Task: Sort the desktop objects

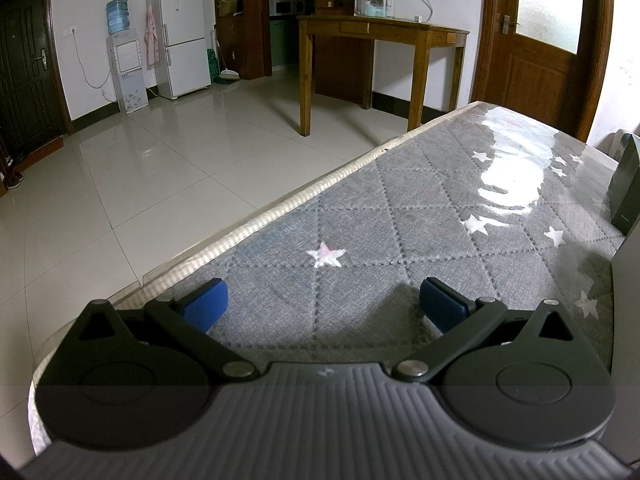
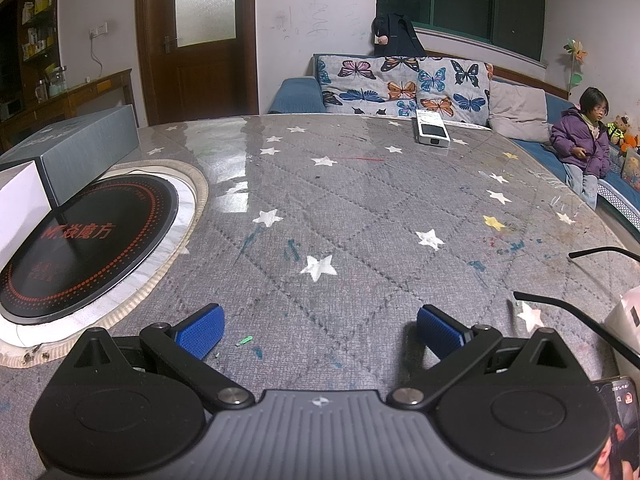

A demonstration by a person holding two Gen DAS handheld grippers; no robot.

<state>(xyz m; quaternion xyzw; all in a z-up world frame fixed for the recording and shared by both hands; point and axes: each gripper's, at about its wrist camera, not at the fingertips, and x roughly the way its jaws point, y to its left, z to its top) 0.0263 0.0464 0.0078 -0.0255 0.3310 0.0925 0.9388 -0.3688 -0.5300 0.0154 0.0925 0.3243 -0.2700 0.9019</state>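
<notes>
My left gripper [image 1: 322,300] is open low over the grey star-patterned table cover [image 1: 420,216], near the table's left edge, with nothing between its blue pads [image 1: 206,304]. In the right wrist view my right gripper [image 2: 320,330] is open too, empty, over the same cover [image 2: 360,208]. A grey box [image 2: 86,148] and a white box [image 2: 20,204] sit at the left beside a black round cooktop [image 2: 84,240]. A white device [image 2: 432,130] lies at the far edge. Black glasses arms [image 2: 560,312], a white box [image 2: 624,316] and a phone [image 2: 618,420] lie at the right.
A dark box [image 1: 626,188] stands at the right edge of the left wrist view. Beyond the table's left edge is tiled floor [image 1: 160,152] and a wooden side table [image 1: 380,32]. A sofa [image 2: 400,84] runs behind the table, with a person [image 2: 580,144] seated on it at the right.
</notes>
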